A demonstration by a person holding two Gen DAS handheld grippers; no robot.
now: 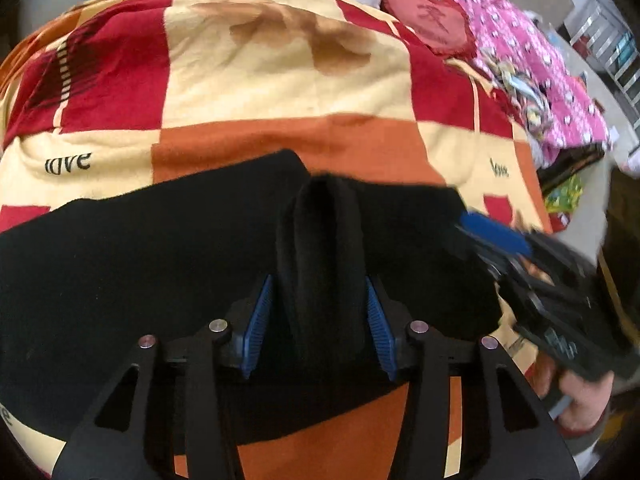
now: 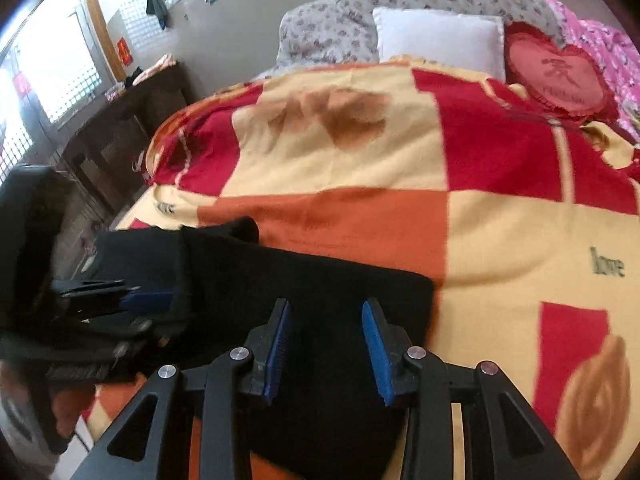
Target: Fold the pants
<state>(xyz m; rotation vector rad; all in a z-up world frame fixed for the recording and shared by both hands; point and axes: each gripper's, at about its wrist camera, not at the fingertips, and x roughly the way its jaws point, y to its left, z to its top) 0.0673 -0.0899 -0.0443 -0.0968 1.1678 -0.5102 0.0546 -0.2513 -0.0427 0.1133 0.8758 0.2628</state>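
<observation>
Black pants (image 1: 140, 248) lie across the near part of a bed covered by a red, orange and cream checked blanket (image 1: 280, 80). My left gripper (image 1: 320, 308) has a raised fold of the black pants between its blue pads (image 1: 256, 324). My right gripper (image 2: 326, 340) is open above the pants (image 2: 320, 280), with nothing between its pads. The right gripper shows blurred at the right of the left wrist view (image 1: 520, 252). The left gripper shows at the left of the right wrist view (image 2: 120, 304), against the pants' edge.
At the head of the bed are a white pillow (image 2: 436, 40), a red heart cushion (image 2: 556, 76) and pink patterned bedding (image 1: 532, 64). A dark wooden cabinet (image 2: 120, 128) stands left of the bed under windows. Clutter lies on the floor at the right (image 1: 568, 192).
</observation>
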